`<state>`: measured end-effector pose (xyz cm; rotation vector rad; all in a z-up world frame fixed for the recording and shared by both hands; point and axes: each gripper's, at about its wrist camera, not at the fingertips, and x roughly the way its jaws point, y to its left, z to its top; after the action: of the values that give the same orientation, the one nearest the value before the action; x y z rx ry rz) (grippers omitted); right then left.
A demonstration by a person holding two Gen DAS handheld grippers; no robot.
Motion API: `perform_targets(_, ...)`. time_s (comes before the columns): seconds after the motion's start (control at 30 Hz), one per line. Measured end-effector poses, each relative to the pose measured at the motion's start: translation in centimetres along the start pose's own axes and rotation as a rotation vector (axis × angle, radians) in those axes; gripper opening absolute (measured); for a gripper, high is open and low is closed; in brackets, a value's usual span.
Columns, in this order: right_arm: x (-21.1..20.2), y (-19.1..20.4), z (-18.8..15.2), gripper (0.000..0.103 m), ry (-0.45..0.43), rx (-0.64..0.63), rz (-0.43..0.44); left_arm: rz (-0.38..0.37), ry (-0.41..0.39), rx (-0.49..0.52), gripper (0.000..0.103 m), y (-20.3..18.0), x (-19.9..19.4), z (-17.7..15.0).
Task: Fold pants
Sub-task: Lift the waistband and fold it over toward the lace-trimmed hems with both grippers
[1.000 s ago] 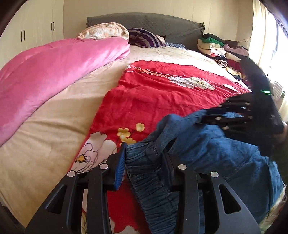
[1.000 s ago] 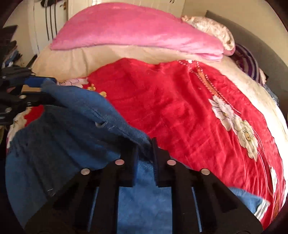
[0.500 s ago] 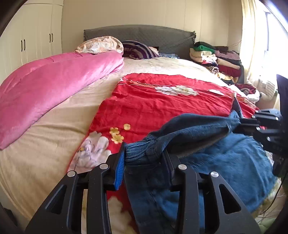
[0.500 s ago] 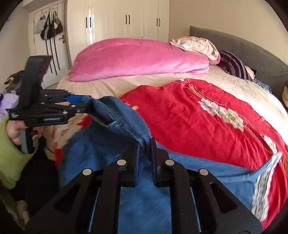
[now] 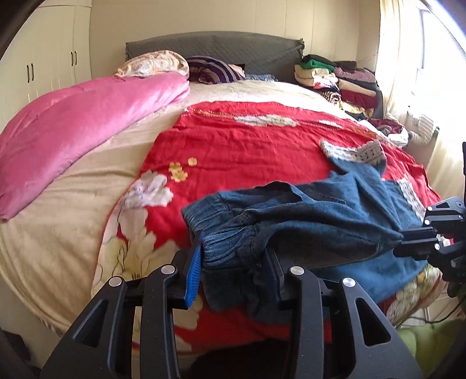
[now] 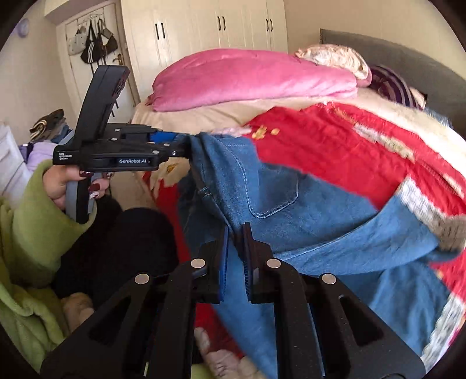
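Observation:
The blue denim pants (image 5: 335,215) hang between both grippers above the foot of the bed, the legs with grey lace cuffs (image 5: 355,151) trailing onto the red blanket. My left gripper (image 5: 233,262) is shut on the gathered elastic waistband at its left end. My right gripper (image 6: 235,242) is shut on the waistband's other end; it shows at the right edge of the left wrist view (image 5: 402,242). The pants (image 6: 291,210) show a back pocket in the right wrist view, where the left gripper (image 6: 183,151) is held by a hand in a green sleeve.
The red floral blanket (image 5: 247,145) covers the bed's middle. A pink duvet (image 5: 81,116) lies along the left side, pillows (image 5: 157,62) at the grey headboard. Stacked folded clothes (image 5: 337,81) sit at the far right corner. White wardrobes (image 6: 218,26) and a door stand beyond the bed.
Both grippers have pulled back toward the foot of the bed and lifted, dragging the pants along the blanket. The waistband is now stretched between them and the lace cuffs have come into view.

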<state>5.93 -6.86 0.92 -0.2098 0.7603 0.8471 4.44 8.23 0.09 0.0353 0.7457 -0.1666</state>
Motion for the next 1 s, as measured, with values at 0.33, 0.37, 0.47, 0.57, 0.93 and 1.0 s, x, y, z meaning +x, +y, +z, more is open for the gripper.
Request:
perform_targets(0.33,2.0,1.5,-2.3,0.005,0.079,0.019,0.028,0.005,0.097,-0.056,0.052,1.3,0.4,-2.6)
perform_targets(0.37,2.2,1.6,-2.5,0.005,0.084,0.022,0.035,0.006,0.096,-0.062,0.053,1.5,0.1,-2.7)
perform_targets(0.47,2.5,2.1,-2.7,0.005,0.091,0.016,0.054,0.001,0.086,-0.084,0.055,2.0,-1.4,-3.2)
perform_targets(0.57,2.9,2.2,-2.8,0.005,0.098,0.012,0.060,0.014,0.061,-0.090,0.055,1.8,-2.9,-3.2)
perform_targets(0.93,4.1,1.5,-3.5,0.009,0.128,0.059,0.060,-0.067,0.032,-0.007,0.043,-2.6,-2.5,-1.1)
perform_targets(1.0,3.7,1.6,-3.4,0.009,0.123,0.055,0.063,-0.099,0.073,0.014,0.043,-3.6,-0.5,-1.5)
